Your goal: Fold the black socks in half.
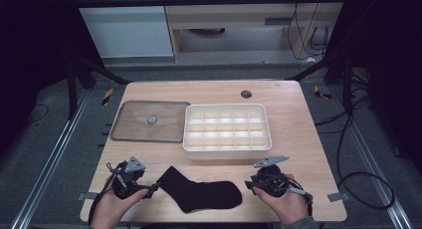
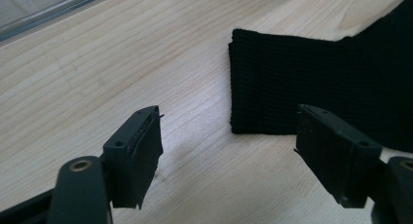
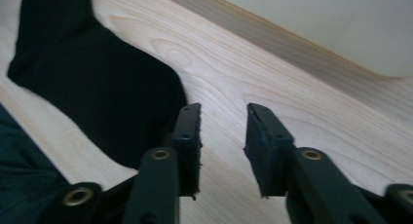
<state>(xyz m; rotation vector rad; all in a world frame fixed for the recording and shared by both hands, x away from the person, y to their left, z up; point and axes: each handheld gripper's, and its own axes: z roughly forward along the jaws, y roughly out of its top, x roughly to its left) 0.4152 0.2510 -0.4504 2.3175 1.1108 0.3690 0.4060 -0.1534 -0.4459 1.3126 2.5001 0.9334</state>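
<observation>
Left claw (image 2: 226,136) and right claw (image 3: 223,136), both released, flank the black sock (image 1: 199,190) between them.

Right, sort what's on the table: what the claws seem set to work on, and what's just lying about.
Likely in play:
black sock, between both claws
left claw, open at its cuff
right claw, open by its toe
divided white box, empty

Lying about:
clear lid
table hole

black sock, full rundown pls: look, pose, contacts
The black sock is a single ribbed-knit piece lying flat on the wooden table, near the front edge, in front of the divided white tray. Its cuff end points toward the left hand-held gripper, its toe toward the right hand-held gripper. Both are open and beside it; neither grips it.
</observation>
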